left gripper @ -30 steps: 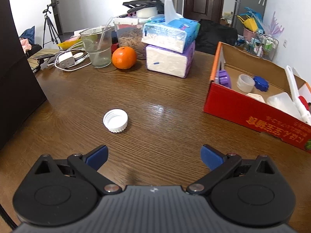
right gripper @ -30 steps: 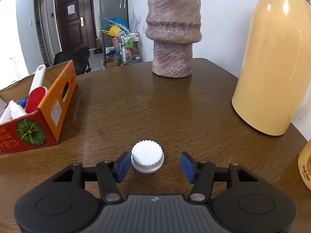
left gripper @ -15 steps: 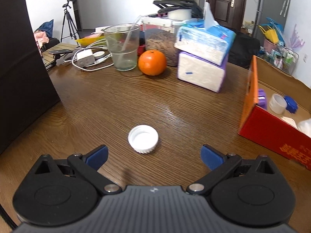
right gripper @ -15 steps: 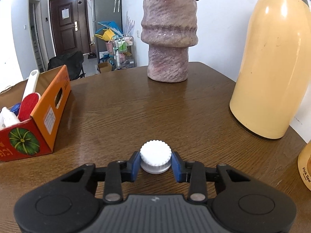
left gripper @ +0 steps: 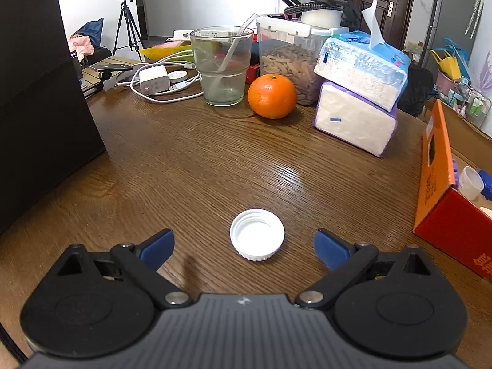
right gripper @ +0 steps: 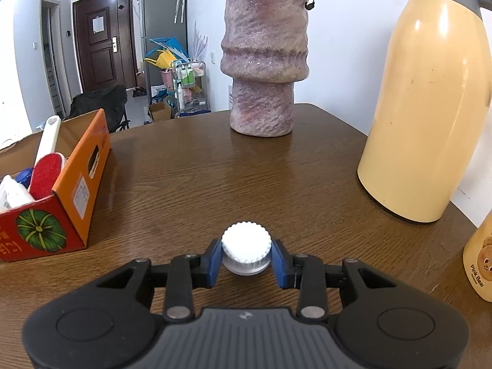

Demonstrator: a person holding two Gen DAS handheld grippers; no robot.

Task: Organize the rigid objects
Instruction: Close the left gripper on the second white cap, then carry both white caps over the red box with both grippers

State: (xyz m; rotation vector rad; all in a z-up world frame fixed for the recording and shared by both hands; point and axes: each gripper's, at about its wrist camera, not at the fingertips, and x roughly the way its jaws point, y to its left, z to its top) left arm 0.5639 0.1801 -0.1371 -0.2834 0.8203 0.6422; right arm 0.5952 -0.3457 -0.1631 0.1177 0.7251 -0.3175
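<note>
An upturned white bottle cap (left gripper: 257, 234) lies on the brown wooden table (left gripper: 215, 166), between the blue pads of my left gripper (left gripper: 244, 247). Its jaws are closing and stand clear of the cap on both sides. In the right wrist view a white ribbed cap (right gripper: 246, 247) is pinched between the blue pads of my right gripper (right gripper: 246, 260), close above the table. The orange and red cardboard box (right gripper: 77, 184) stands to the left there, with a red brush (right gripper: 44, 173) and white items inside. In the left wrist view the box (left gripper: 442, 203) stands at the right edge.
Behind the upturned cap stand an orange (left gripper: 272, 96), a glass (left gripper: 222, 64), a jar of snacks (left gripper: 289, 58), stacked tissue packs (left gripper: 358, 92) and a charger with cables (left gripper: 153, 81). A dark block (left gripper: 43, 92) rises at the left. A stone vase (right gripper: 264, 61), yellow flask (right gripper: 430, 101) and bottle (right gripper: 479, 264) stand near the right gripper.
My left gripper moved toward the upturned cap, which now lies between its pads, and the jaws narrowed a little. My right gripper shut on the ribbed cap.
</note>
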